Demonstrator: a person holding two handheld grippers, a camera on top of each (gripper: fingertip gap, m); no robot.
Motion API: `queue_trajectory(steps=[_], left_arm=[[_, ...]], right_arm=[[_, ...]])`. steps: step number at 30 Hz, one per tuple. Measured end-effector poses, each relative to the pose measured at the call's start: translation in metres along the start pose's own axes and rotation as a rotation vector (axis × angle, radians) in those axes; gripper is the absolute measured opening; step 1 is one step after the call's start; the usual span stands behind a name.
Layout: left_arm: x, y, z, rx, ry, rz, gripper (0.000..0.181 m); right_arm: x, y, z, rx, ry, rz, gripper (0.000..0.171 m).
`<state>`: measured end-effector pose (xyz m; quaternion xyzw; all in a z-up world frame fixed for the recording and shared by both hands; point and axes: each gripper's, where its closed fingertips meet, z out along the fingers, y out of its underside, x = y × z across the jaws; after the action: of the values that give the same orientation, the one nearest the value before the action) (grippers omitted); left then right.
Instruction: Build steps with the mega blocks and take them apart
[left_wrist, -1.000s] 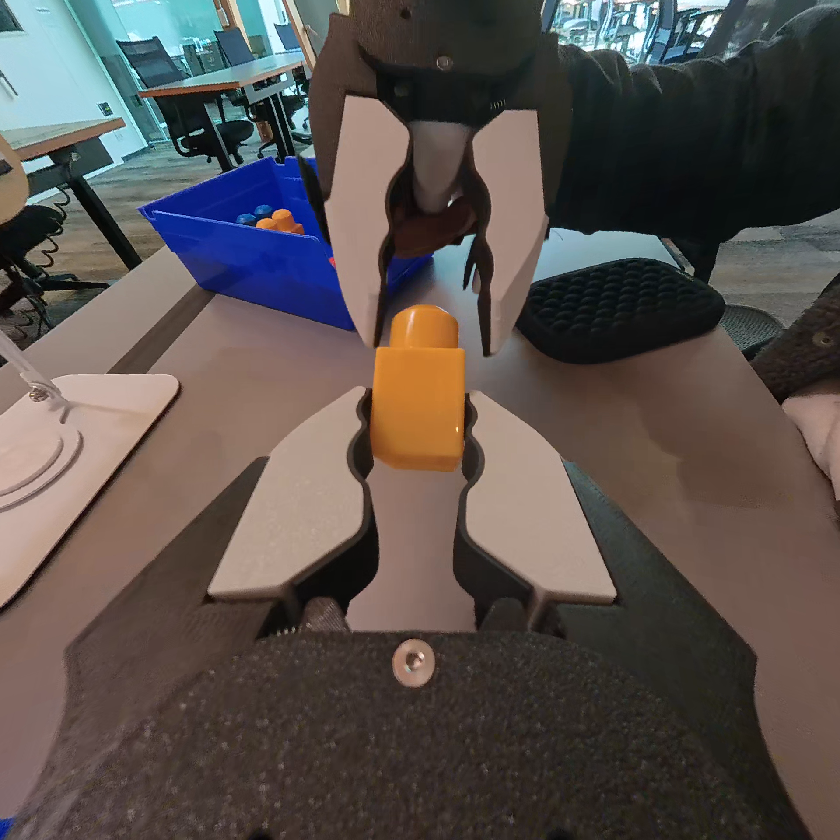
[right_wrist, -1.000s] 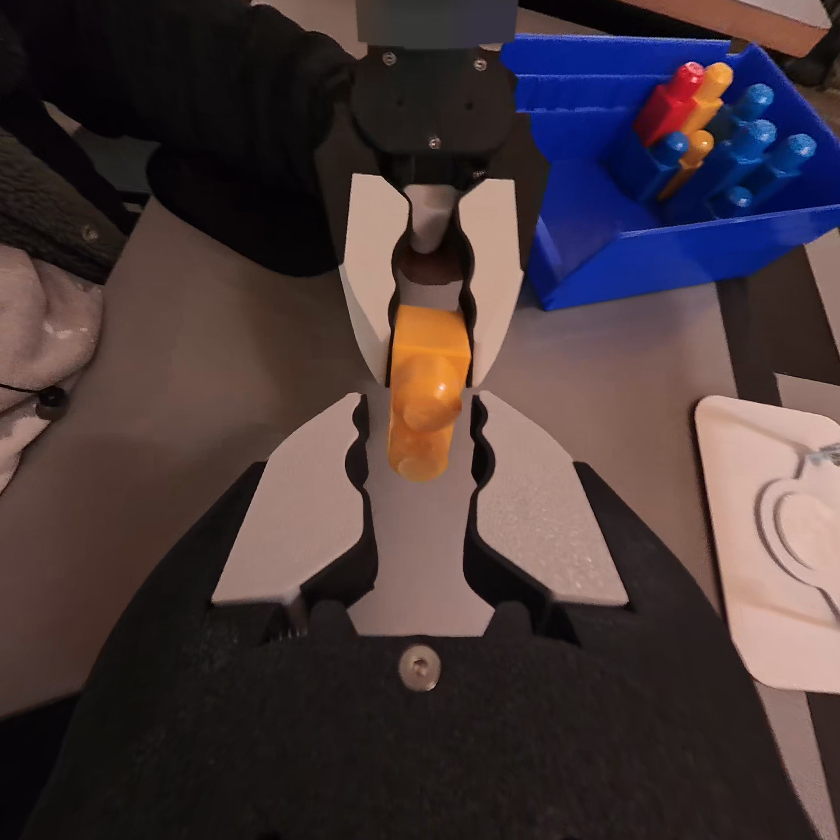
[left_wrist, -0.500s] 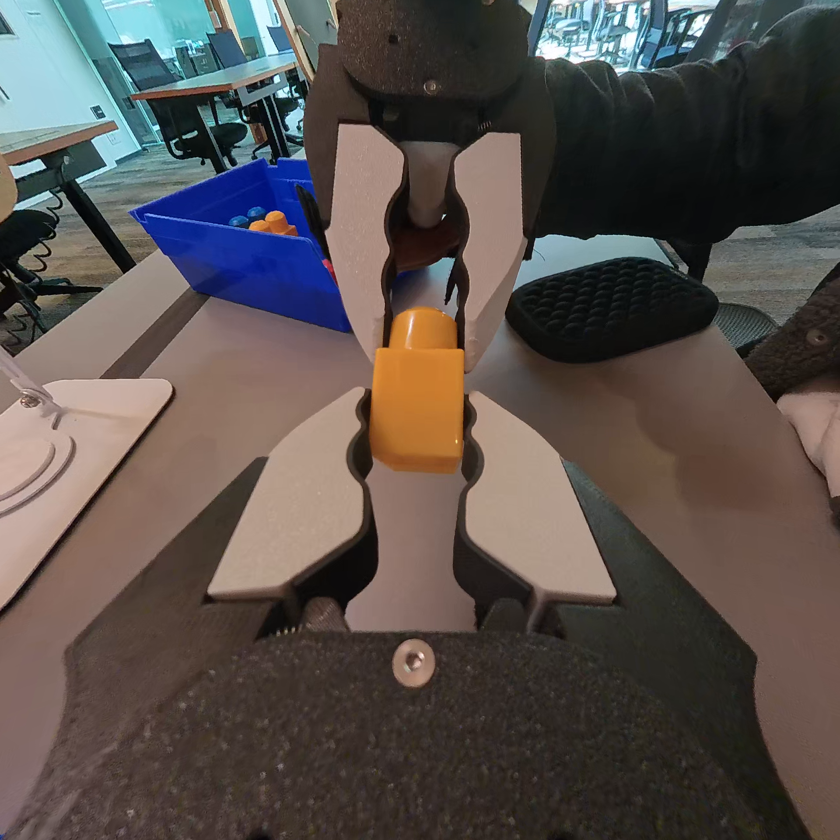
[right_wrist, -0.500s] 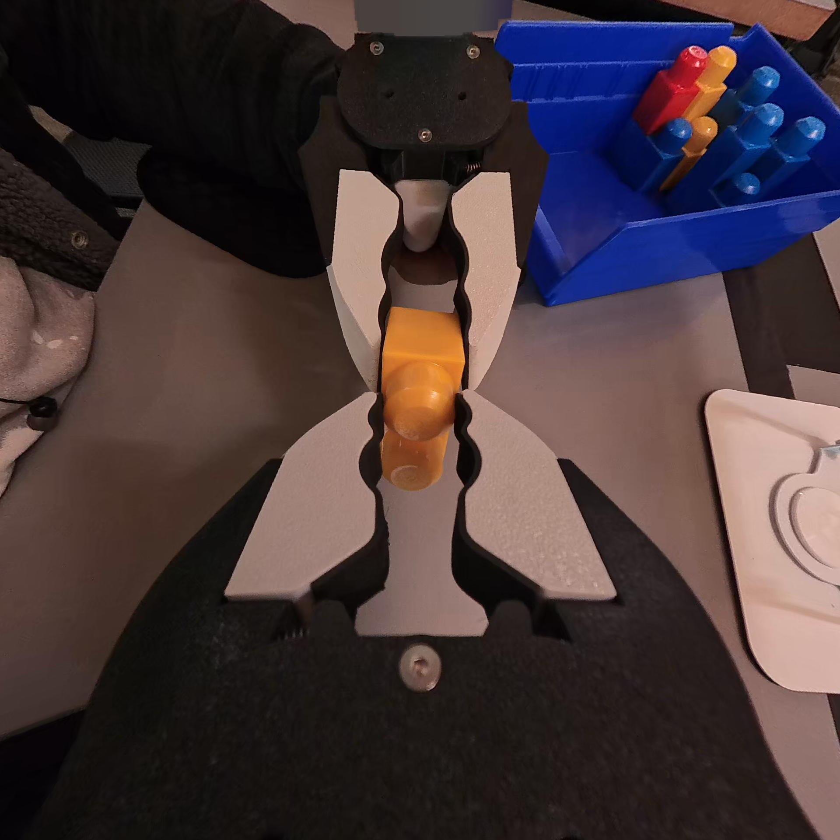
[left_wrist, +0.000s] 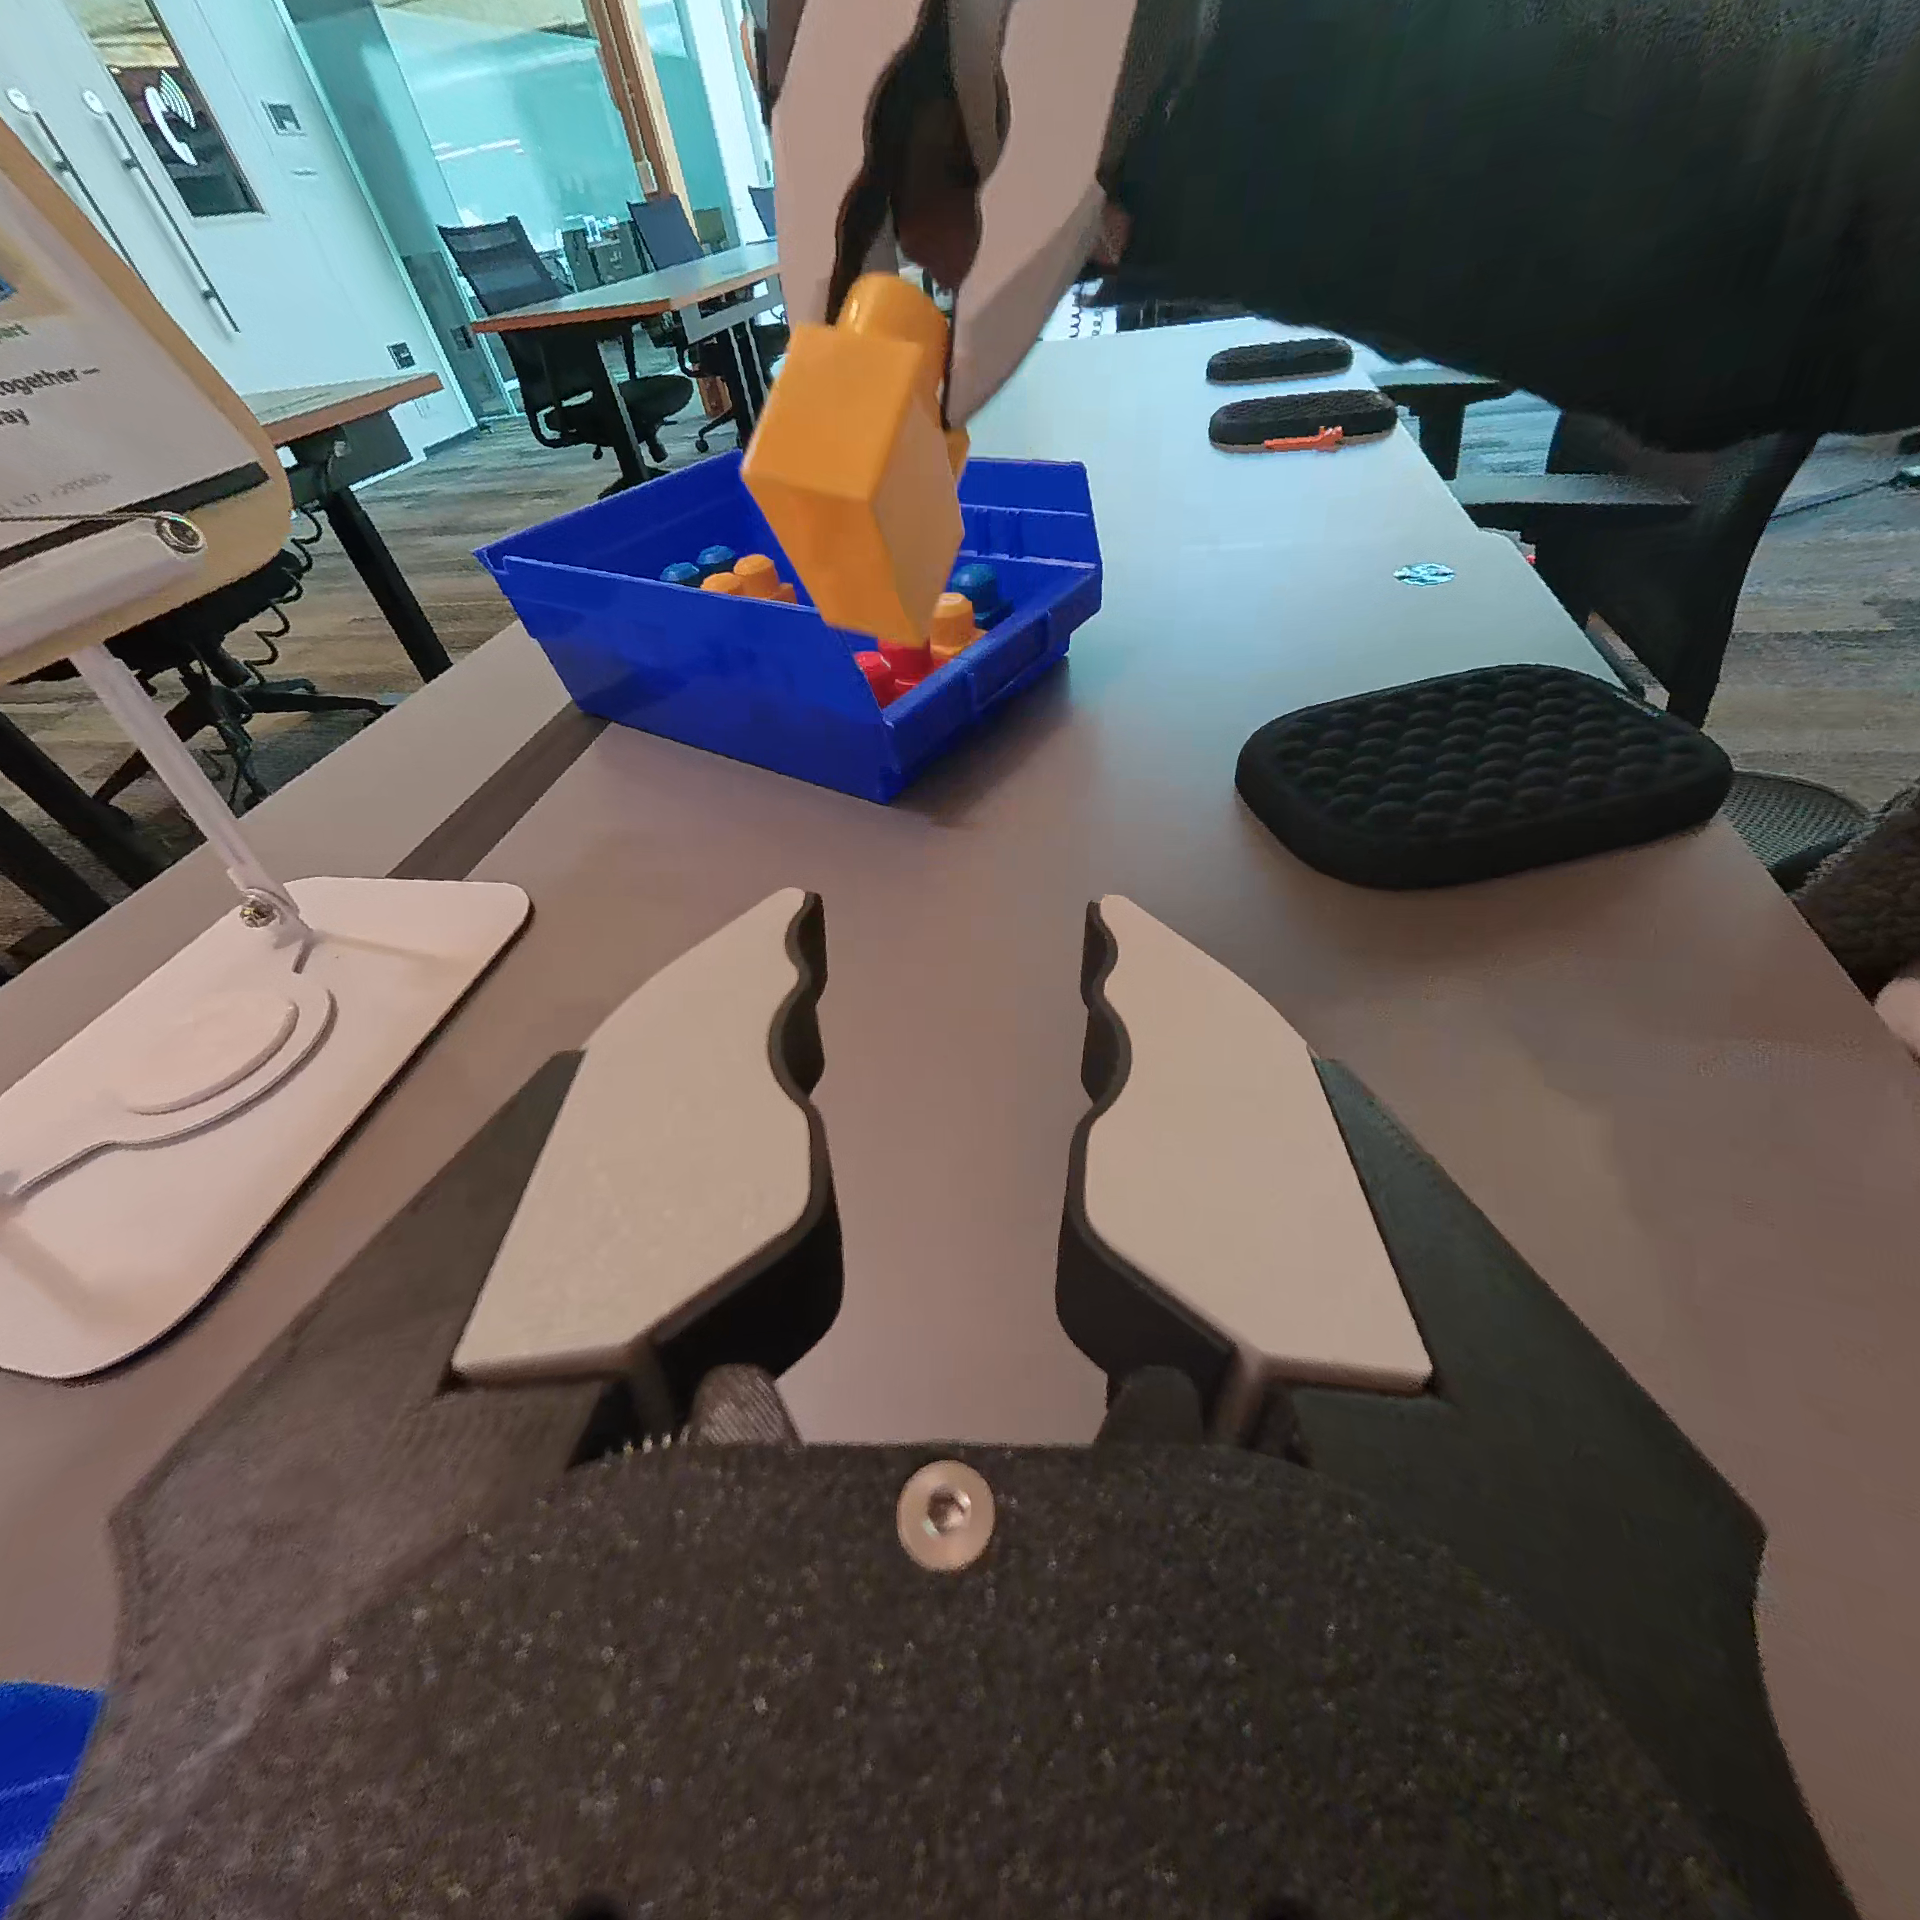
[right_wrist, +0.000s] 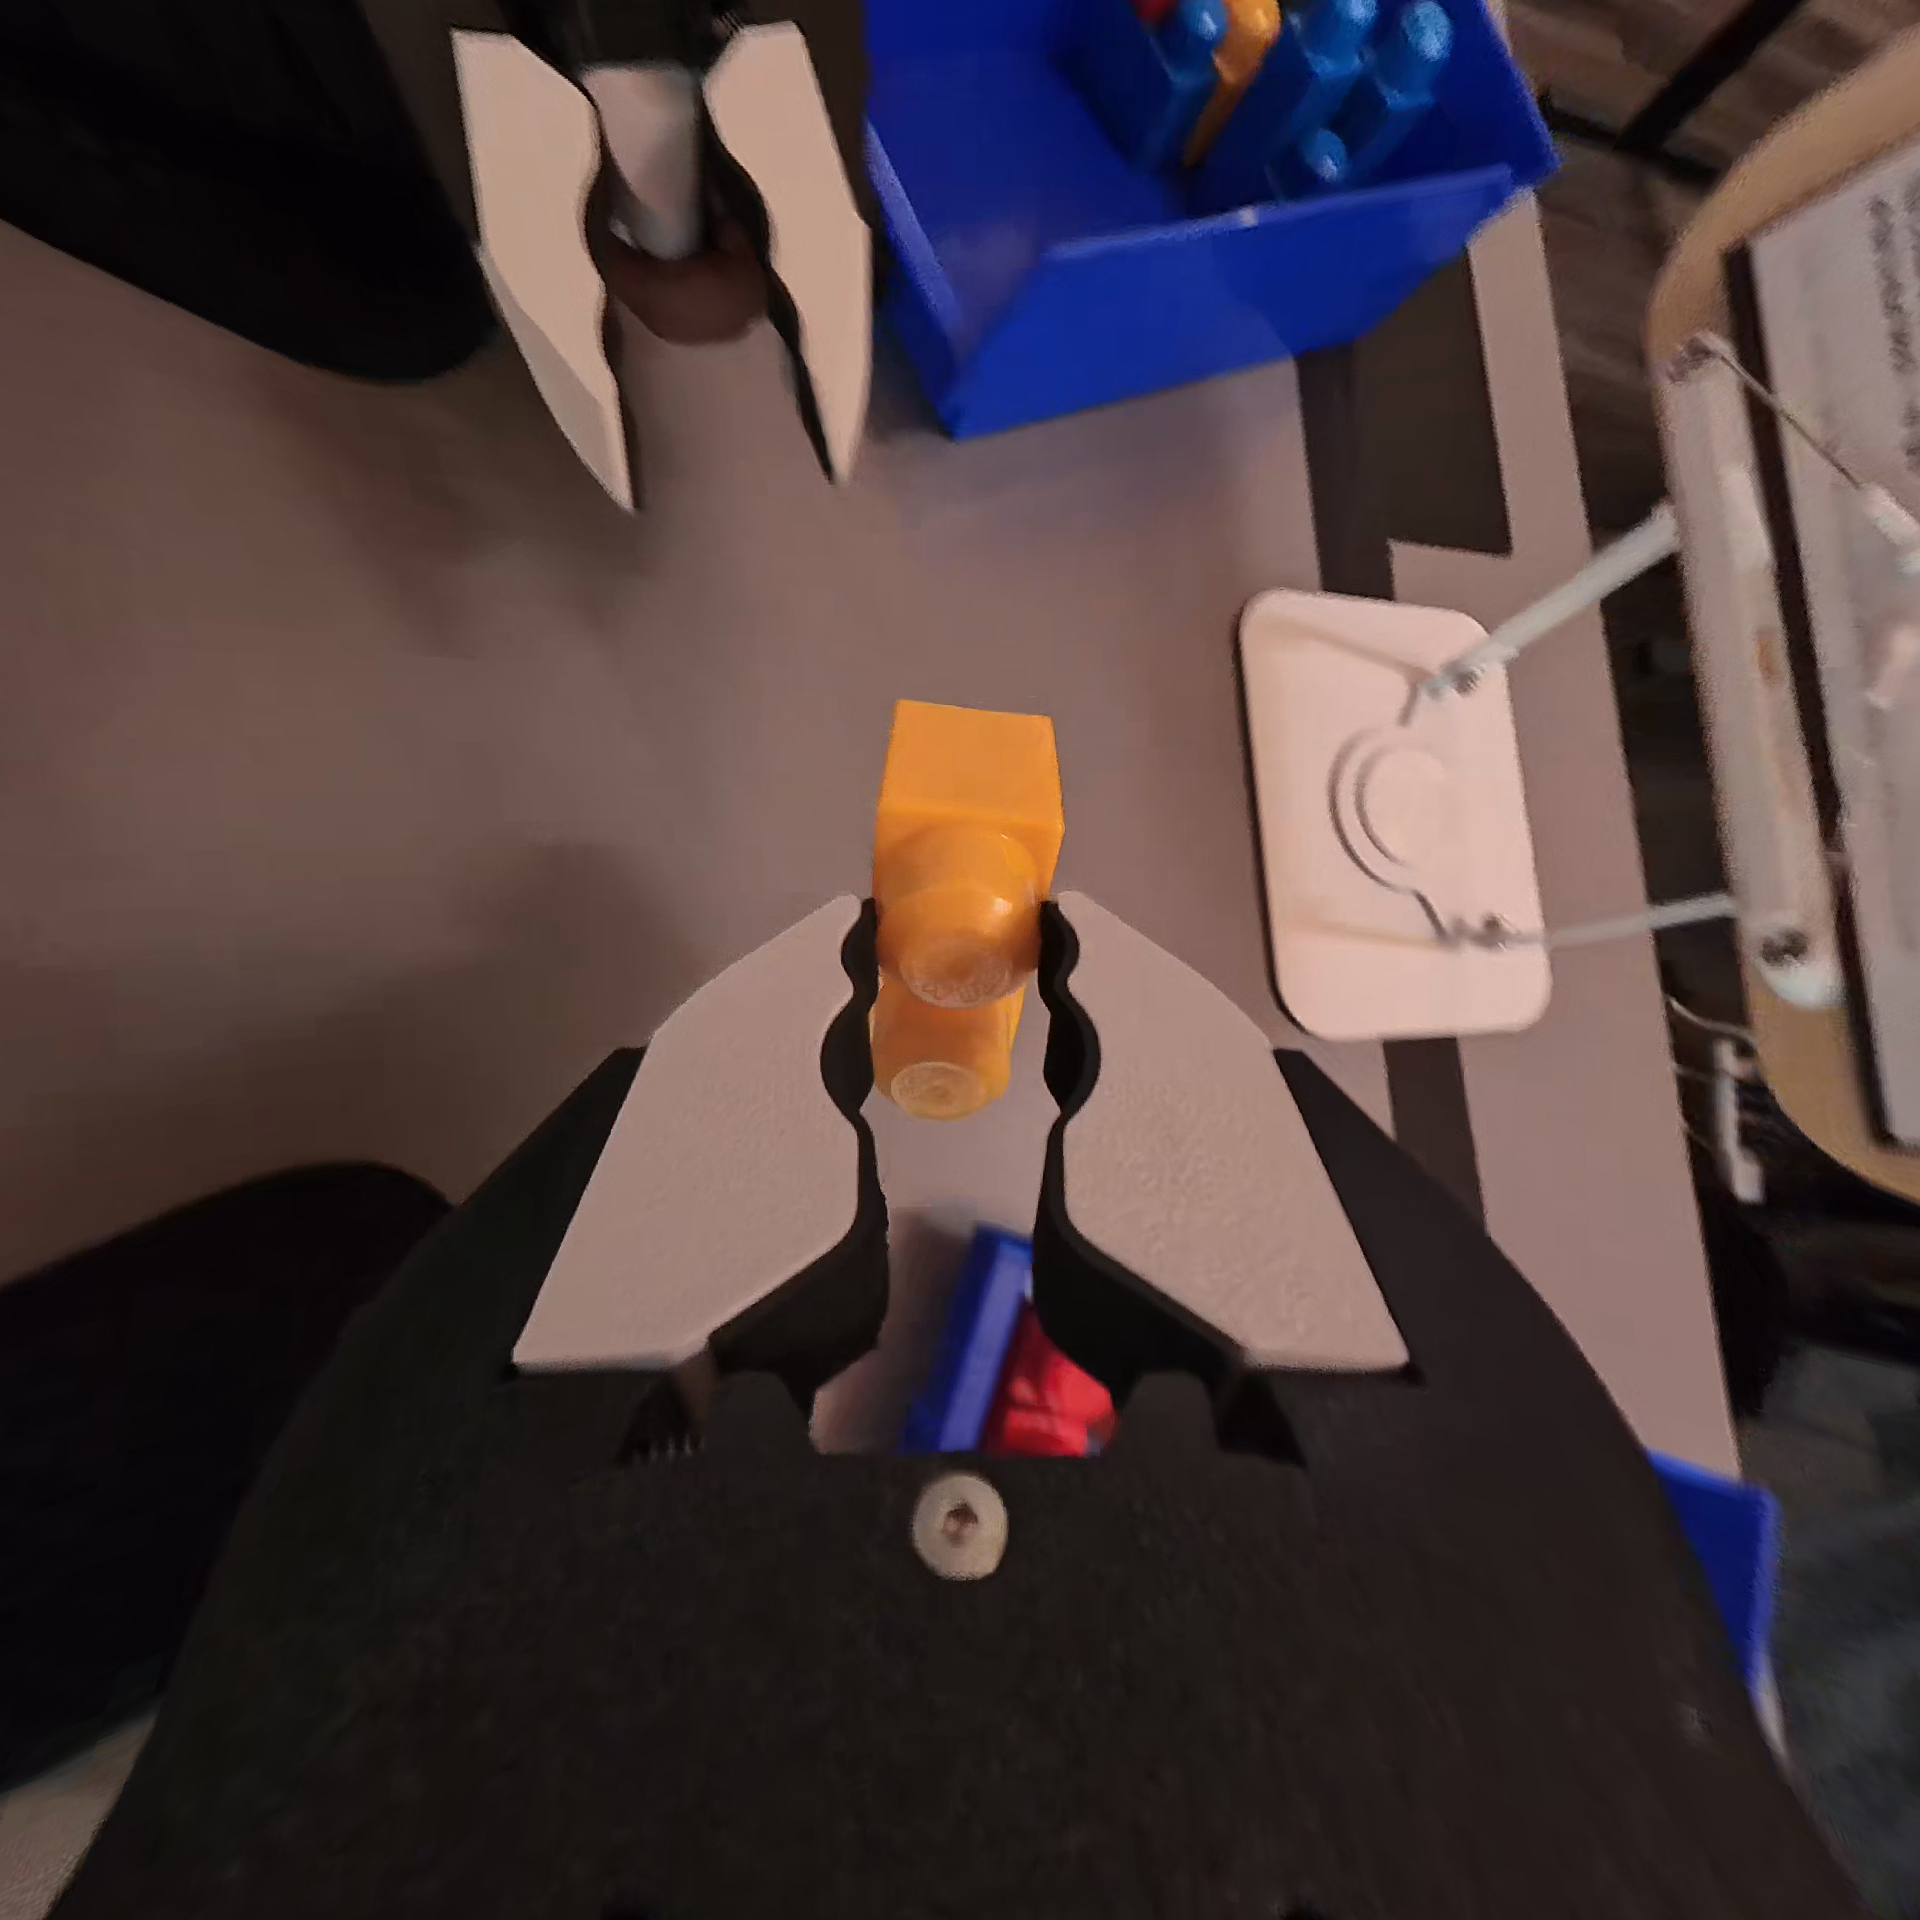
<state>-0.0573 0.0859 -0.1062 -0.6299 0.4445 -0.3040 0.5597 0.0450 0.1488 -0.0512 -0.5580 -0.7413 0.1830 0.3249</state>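
An orange two-stud mega block (right_wrist: 971, 790) is held by its studs in my right gripper (right_wrist: 961, 935), which is shut on it. In the left wrist view the right gripper (left_wrist: 899, 343) holds the orange block (left_wrist: 862, 488) tilted in the air, in front of and above the blue bin (left_wrist: 727, 665). That bin holds several blue, orange and red blocks (left_wrist: 935, 623). My left gripper (left_wrist: 951, 914) is open and empty, low over the grey table (left_wrist: 1351, 1091). It also shows at the top left of the right wrist view (right_wrist: 727, 483), apart from the block.
A white stand base (left_wrist: 239, 1039) with a thin rod and a sign board stands at the left. A black dimpled pad (left_wrist: 1475, 769) lies at the right. A second blue bin with a red block (right_wrist: 966, 1340) shows under the right gripper. A dark sleeve (left_wrist: 1507, 187) reaches in above. The grippers' ends are close to 15 cm from one another.
The left gripper let go of the orange block, opened and drew back. The right gripper shut on the block's studs and lifted it up and away, toward the blue bin.
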Motion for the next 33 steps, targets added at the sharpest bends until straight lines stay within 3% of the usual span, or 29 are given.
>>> queue_trajectory(steps=[4,9,17,26,33], left_arm=[[-0.003,-0.001,-0.001,0.005,-0.014,-0.001,0.042],[-0.023,-0.009,-0.01,0.058,-0.132,-0.029,0.0],[-0.075,-0.021,-0.043,0.134,-0.481,-0.059,0.0],[-0.133,-0.003,-0.103,0.16,-0.885,-0.205,0.0],[-0.151,0.013,-0.129,0.128,-1.018,-0.25,0.0]], right_arm=[[0.032,0.028,-0.038,-0.098,0.092,0.043,0.03],[0.066,0.061,-0.08,-0.174,0.203,0.117,0.029],[0.096,0.121,-0.105,-0.322,0.279,0.215,0.029],[0.119,0.194,-0.103,-0.542,0.284,0.303,0.029],[0.128,0.23,-0.081,-0.655,0.207,0.351,0.029]])
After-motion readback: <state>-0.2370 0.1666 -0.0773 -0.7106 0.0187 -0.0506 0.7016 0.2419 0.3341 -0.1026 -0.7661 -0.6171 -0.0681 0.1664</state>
